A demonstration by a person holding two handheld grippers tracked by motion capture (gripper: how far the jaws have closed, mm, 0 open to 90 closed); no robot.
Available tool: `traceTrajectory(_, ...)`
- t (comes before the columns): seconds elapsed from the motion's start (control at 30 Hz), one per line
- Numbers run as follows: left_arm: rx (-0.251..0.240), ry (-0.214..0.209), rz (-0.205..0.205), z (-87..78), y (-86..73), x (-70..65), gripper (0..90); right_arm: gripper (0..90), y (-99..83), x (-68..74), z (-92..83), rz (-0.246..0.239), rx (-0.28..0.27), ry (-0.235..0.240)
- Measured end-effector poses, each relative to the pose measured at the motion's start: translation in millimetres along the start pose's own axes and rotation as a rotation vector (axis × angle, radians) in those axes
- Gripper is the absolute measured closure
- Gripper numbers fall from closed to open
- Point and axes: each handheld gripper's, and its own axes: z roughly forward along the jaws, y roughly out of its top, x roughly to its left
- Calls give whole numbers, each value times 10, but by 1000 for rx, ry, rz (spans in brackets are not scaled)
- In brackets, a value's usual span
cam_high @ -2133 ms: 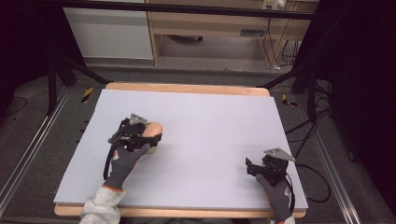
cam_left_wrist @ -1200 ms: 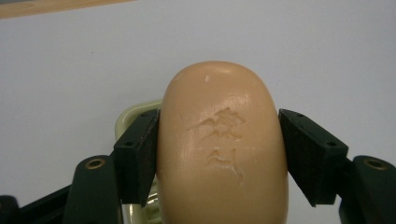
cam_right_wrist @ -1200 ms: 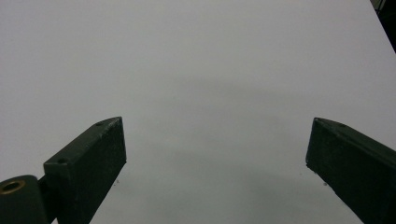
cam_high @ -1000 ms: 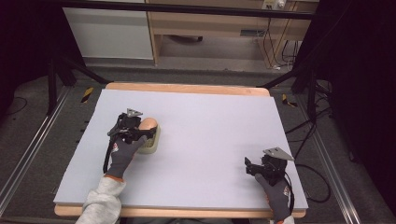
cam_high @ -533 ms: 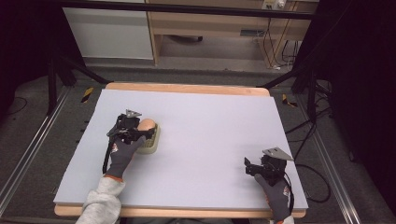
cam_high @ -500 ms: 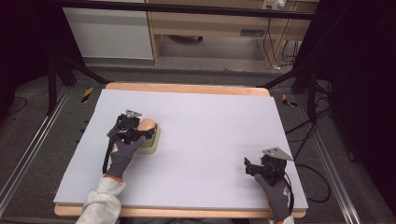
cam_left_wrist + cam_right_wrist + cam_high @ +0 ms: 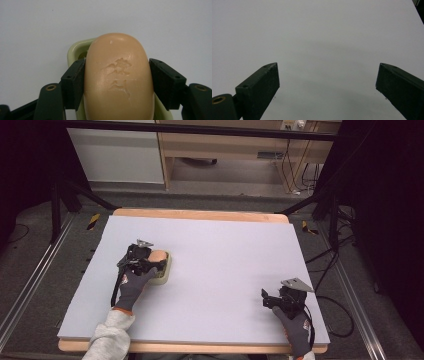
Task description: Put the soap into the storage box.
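Soap bar, peach, stamped face up, clamped across its short sides by left gripper; long axis running straight away along the jaws, rounded end pointing forward. Lying over pale green soap dish, left of centre on white table. Right gripper spread wide, holding nothing, near the table's front right corner.

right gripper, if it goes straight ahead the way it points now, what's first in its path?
Nothing, as far as shown. The right gripper has open jaws facing bare white table. In the high view it aims leftward, roughly toward the soap across the table; alignment uncertain.
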Motion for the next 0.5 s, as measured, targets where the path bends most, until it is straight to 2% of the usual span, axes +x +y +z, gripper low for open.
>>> traceTrajectory(0.5,28,-3,0,72,-36,-14,321,53,-1,-3,2,2,4,3)
